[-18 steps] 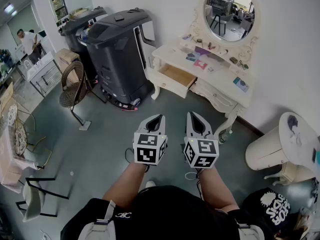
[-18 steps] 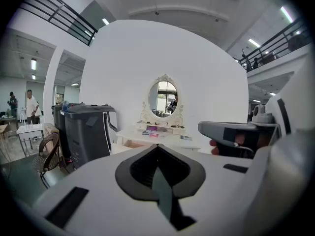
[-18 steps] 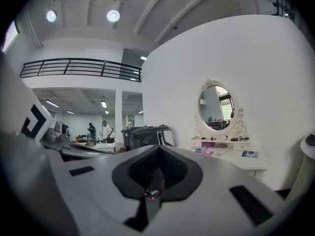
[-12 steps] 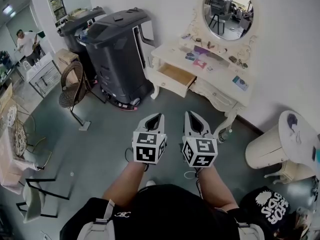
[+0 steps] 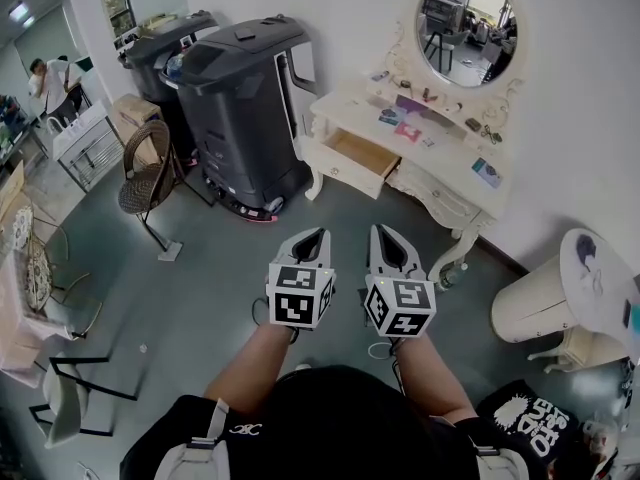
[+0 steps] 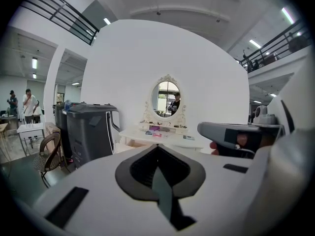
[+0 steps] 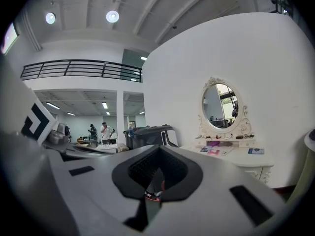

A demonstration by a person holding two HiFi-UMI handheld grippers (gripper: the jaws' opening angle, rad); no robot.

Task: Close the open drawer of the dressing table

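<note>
Well short of the dressing table (image 5: pixel 452 163), both forearms reach forward side by side. The left gripper (image 5: pixel 318 235) and right gripper (image 5: pixel 380 231) sit close together, tips pointing toward it. Each gripper's jaws are pressed together on nothing. The drawer (image 5: pixel 358 157) stands pulled out at the table's left end in the head view, well apart from both grippers.

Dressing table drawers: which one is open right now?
The drawer at the end beside the black machine: it is pulled out, with its wooden inside showing. The other drawer, further along the front, sits flush.
</note>
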